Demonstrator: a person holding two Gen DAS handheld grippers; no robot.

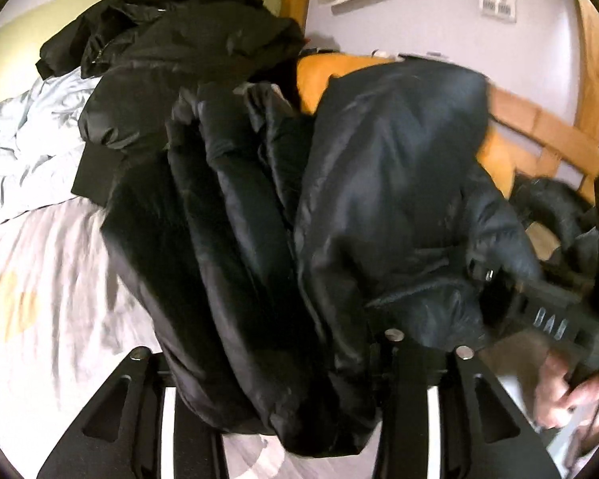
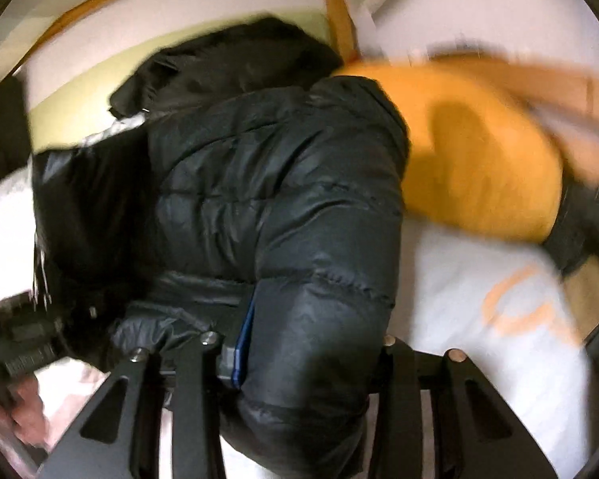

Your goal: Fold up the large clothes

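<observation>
A black puffer jacket [image 1: 379,167] lies bunched across the white bed sheet [image 1: 40,279], folded over on itself. My left gripper [image 1: 295,343] has a thick fold of it filling the gap between its fingers, and the fabric hides the fingertips. In the right wrist view the same jacket [image 2: 279,183] bulges between the fingers of my right gripper [image 2: 299,343], pressed against the blue pad [image 2: 243,339]. Each gripper shows in the other's view: the right gripper [image 1: 547,319] with a hand [image 1: 559,391], and the left gripper [image 2: 28,351] with a hand [image 2: 24,403].
More black coats [image 1: 159,40] are piled at the back of the bed. An orange pillow [image 2: 479,159] lies by the wooden bed frame [image 1: 539,131]. A crumpled pale blue duvet [image 1: 28,131] sits at the left. Bare sheet [image 2: 479,319] shows right of the jacket.
</observation>
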